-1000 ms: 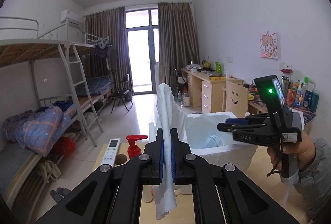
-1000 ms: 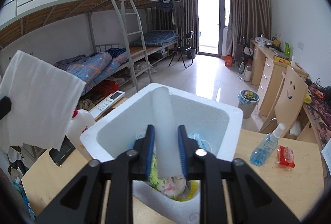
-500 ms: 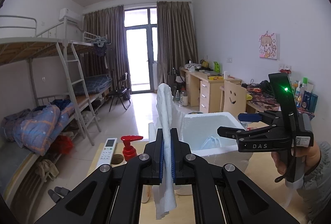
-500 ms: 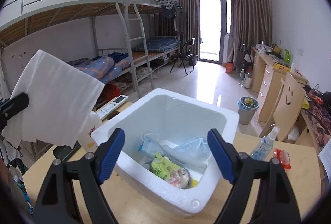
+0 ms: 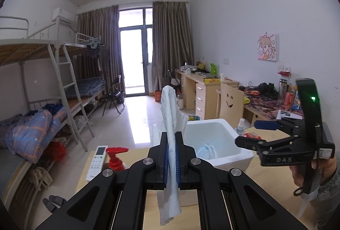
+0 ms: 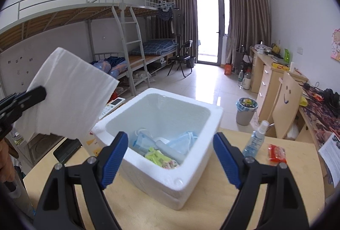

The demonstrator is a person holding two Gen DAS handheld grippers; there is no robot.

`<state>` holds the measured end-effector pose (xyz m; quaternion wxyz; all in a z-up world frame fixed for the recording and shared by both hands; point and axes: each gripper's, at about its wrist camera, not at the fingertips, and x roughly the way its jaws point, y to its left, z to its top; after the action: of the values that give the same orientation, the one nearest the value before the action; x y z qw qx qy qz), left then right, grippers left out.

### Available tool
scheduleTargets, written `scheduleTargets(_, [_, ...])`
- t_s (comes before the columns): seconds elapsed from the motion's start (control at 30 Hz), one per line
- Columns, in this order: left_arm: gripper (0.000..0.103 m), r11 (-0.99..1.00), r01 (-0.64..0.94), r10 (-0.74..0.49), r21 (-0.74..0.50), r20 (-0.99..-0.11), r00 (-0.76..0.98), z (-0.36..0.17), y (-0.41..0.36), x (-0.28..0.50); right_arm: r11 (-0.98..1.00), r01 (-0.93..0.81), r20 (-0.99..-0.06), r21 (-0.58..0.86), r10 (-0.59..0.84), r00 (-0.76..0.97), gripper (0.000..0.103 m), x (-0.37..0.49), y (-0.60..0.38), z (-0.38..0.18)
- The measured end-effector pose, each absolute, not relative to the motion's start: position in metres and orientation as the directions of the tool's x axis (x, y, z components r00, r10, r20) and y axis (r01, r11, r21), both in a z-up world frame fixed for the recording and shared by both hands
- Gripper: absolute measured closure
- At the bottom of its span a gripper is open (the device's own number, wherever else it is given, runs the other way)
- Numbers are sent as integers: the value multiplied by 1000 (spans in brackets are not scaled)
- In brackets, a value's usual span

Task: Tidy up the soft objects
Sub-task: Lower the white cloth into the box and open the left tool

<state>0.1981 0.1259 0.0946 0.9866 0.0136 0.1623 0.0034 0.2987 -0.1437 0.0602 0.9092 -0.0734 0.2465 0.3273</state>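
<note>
Hanging limp from left claw [image 5: 172, 157], white crinkled tissue [image 5: 170, 123]

A white paper towel [image 6: 65, 100] hangs flat in the air, pinched at 1 edge. A white foam box [image 6: 197, 174] sits open on the table. Inside lie 2 blue face masks [image 6: 184, 140], a white tube [image 6: 170, 150] and a green packet [image 6: 158, 157].

foam box [image 5: 225, 157] near side behind left gripper, box contents [image 6: 161, 151] partly hidden by rim
</note>
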Motion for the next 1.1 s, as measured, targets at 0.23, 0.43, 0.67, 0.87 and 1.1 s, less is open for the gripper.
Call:
scheduleTargets(0.23, [97,999,44,-34,25,-323,946,96,117,207,810,-586,-480,28,525,703,18,289,-166,59])
scheduleTargets(0.43, [97,996,83,-72,21,-329,942,98,109,216,834,-550,-471,43,503,725,18,281,-185,56])
scheduleTargets(0.67, [97,993,116,-104,17,-340,935,100,102,231,855,-515,-468,54,478,743,18,272,-202,50])
scheduleTargets(0.87, [97,990,144,-134,4,-348,928,99,98,245,874,-483,-471,53,448,760,18,266,-215,47])
scheduleTargets(1.1, [97,988,152,-144,-7,-360,922,96,92,259,894,-443,-479,58,415,774,18,262,-229,41])
